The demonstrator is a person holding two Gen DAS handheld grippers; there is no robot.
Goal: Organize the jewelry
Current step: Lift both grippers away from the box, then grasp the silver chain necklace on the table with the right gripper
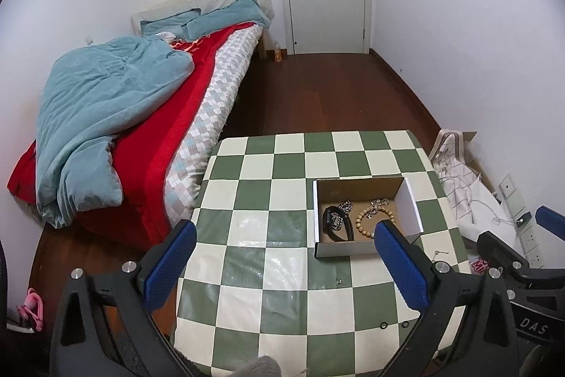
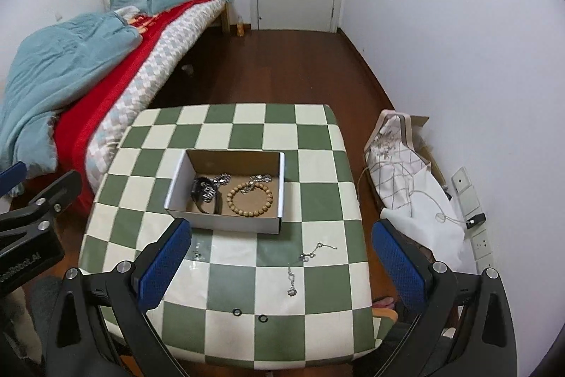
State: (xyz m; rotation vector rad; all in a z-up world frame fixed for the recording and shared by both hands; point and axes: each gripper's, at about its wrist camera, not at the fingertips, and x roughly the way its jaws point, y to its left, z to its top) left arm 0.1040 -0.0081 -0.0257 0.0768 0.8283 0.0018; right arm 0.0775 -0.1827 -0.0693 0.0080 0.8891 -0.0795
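Left gripper (image 1: 286, 265): I hold it spread wide and empty, above the checkered surface (image 1: 254, 200).
Box (image 2: 226, 221): ahead of both grippers, holding a black watch (image 2: 206, 195), a wooden bead bracelet (image 2: 250, 195) and silver chains.
Loose chain (image 2: 300, 262): on the surface between my right gripper's fingers, near the box.
Right gripper (image 2: 282, 262): released, nothing held.
Risk: I judge the thin chain could slip from the pads or snag.
Unclear: two small black rings (image 2: 249, 315) nearby; chains in the box tangle indistinctly.
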